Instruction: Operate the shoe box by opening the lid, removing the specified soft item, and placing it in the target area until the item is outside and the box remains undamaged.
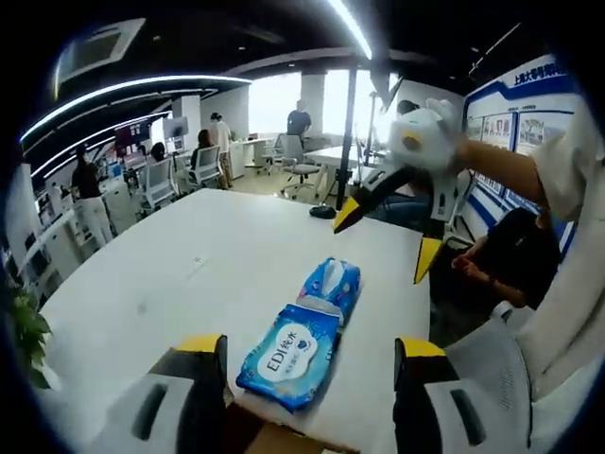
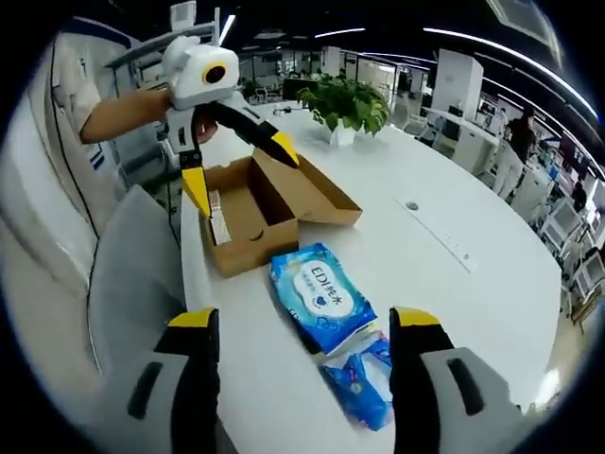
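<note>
- The left tool (image 2: 236,156), held in a person's hand, hovers over the open shoe box (image 2: 255,213) near the bench (image 2: 454,312) edge, its yellow-tipped jaws spread apart and holding nothing.
- The right tool (image 1: 383,236) hangs above the white bench at its far side, jaws also spread and empty.
- The cardboard box sits with its lid (image 2: 317,194) folded back flat on the bench; a small white item (image 2: 219,222) stands against its inner wall.
- A blue wet-wipes pack (image 2: 321,295) lies flat on the bench just beside the box, outside it.
- A second, smaller blue pack (image 2: 364,378) lies touching the first one's end, farther from the box.
- A potted plant (image 2: 350,104) stands on the bench beyond the box.
- Office chairs (image 1: 156,180) and standing people (image 1: 219,142) occupy the room behind.
</note>
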`<state>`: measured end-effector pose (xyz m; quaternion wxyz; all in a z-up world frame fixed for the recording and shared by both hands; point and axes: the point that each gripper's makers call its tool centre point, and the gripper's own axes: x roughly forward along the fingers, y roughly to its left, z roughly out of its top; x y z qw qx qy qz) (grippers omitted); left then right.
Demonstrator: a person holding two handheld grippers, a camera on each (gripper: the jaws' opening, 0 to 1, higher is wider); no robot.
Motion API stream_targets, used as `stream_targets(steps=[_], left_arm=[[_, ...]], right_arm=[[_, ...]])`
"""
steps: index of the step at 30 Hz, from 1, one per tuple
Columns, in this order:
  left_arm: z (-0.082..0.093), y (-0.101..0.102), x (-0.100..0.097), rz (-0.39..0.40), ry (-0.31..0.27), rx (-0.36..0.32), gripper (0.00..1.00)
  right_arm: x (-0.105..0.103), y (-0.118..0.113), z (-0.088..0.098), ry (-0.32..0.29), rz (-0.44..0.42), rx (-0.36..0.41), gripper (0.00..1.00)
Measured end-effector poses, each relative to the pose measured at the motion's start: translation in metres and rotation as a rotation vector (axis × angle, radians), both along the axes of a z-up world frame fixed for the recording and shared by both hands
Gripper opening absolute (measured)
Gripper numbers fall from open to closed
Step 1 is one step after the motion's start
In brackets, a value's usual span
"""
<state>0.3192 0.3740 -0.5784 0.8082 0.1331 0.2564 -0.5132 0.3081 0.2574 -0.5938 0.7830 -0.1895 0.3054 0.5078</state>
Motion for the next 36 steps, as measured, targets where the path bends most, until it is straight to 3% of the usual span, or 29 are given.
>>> stream_targets(steps=[6,22,28,32,36], left_arm=[[0.005,0.031,-0.005,0.059,-0.016,0.001,0.79],[0.014,0.117,-0.019,0.24,-0.049,0.011,0.78],[0.013,0.151,-0.026,0.321,-0.061,0.02,0.73],[0.009,0.171,-0.029,0.375,-0.06,0.023,0.68],[0.005,0.191,-0.032,0.419,-0.063,0.031,0.62]], right_arm=[[-0.005,0.019,0.002,-0.002,0.044,-0.001,0.73],[-0.008,0.071,0.011,-0.034,0.174,-0.014,0.7],[-0.011,0.091,0.006,-0.036,0.228,-0.017,0.65],[-0.012,0.101,0.0,-0.059,0.281,-0.041,0.54],[-0.014,0.114,-0.003,-0.048,0.295,-0.031,0.55]])
